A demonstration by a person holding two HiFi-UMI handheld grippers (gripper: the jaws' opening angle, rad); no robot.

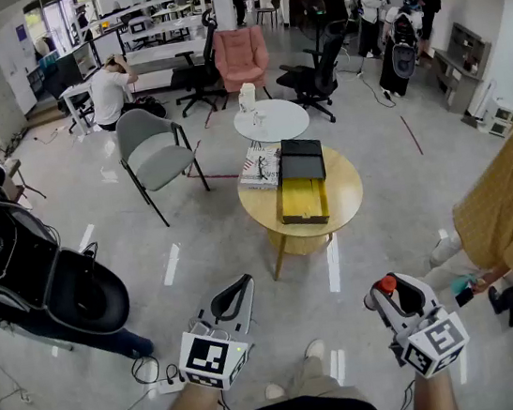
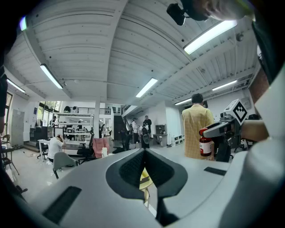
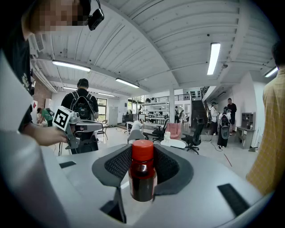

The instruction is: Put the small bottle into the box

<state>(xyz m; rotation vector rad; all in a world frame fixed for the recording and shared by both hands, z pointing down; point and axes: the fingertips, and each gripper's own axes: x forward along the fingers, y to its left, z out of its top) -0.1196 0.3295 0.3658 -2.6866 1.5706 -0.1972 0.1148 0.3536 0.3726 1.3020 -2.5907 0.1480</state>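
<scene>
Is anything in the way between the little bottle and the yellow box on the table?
No, nothing visible. The right gripper holds the small bottle, and only bare floor lies between it and the open box on the round table.

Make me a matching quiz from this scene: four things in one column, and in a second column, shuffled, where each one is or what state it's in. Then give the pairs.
Things
1. small bottle
2. box
3. left gripper
4. pink armchair

Place or state
A. on the round wooden table
B. shut, with nothing in it
C. on the floor beyond the white table
D. clamped in the right gripper

Pairs: 1-D, 2-A, 3-B, 4-C
</scene>
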